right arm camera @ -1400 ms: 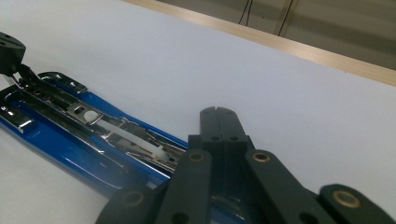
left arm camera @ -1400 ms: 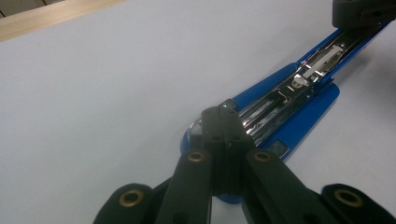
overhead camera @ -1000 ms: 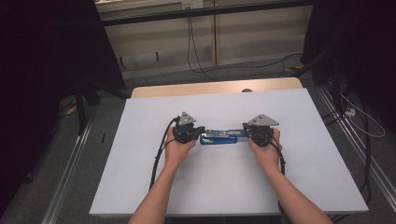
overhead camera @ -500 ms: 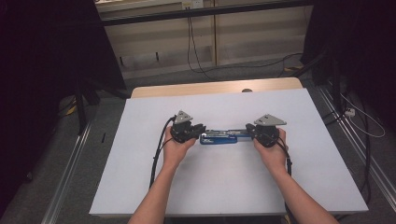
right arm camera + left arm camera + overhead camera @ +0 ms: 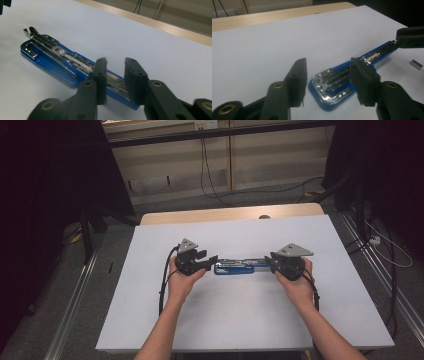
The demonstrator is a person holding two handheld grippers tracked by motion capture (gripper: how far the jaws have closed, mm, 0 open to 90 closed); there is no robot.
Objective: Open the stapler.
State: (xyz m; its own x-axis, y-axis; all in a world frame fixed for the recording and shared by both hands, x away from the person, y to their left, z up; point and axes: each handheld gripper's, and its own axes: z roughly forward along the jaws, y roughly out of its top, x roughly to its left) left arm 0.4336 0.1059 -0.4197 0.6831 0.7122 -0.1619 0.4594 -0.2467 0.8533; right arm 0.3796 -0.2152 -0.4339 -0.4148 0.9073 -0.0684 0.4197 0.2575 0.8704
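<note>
The stapler (image 5: 241, 266) lies flat near the middle of the white table sheet (image 5: 235, 315), folded fully open so that it forms one long, narrow bar between my two grippers. Its body is glossy blue plastic, and bright chrome metal runs along the top: in the left gripper view the rounded blue end (image 5: 329, 90) carries a curved chrome plate with slots, and a slim metal rail leads away from it along the blue bar. In the right gripper view the far end of the stapler (image 5: 47, 53) shows a chrome channel with two small upturned tabs at its tip and a thin silver strip lying along the middle. My left gripper (image 5: 209, 261) sits at the stapler's left end with its jaws spread; they have just been opening, and the rounded end lies between them with a clear gap to each pad. My right gripper (image 5: 270, 259) sits at the stapler's right end, its jaws also parted and just opened, straddling the blue bar without pressing on it. A small grey scrap (image 5: 416, 64) lies on the sheet just beside the stapler's far end.
</note>
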